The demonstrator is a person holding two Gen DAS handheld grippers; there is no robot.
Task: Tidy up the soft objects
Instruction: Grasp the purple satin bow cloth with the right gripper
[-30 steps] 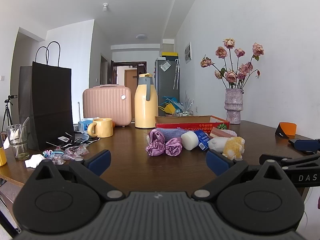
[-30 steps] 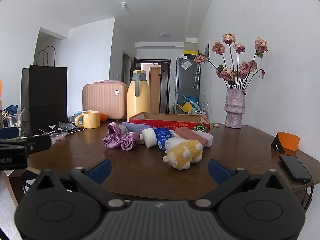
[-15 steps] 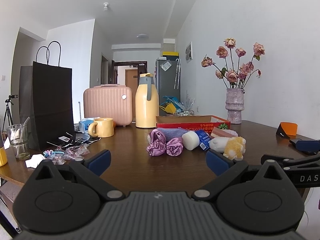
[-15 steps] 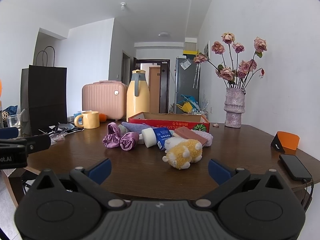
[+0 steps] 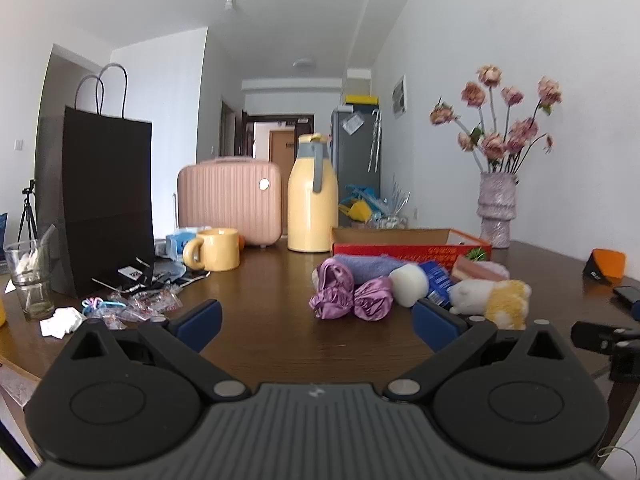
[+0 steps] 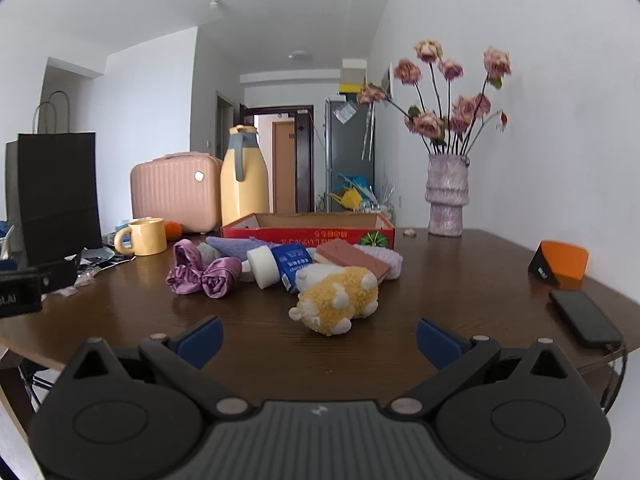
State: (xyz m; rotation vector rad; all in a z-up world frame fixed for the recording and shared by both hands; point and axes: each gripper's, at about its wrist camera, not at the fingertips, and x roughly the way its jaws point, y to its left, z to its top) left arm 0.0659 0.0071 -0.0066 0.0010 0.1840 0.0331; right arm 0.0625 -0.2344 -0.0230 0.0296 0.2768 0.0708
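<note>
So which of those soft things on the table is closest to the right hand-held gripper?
The yellow-and-white plush toy. It lies in front of the rest of the pile, nearer than the purple satin scrunchies and the white sponge.

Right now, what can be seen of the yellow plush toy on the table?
The yellow plush toy is a small fluffy animal, yellow with white patches and white paws, lying on its side on the brown table. It is the nearest item of the soft pile, its back against the blue-labelled packet. Neither gripper touches it.
</note>
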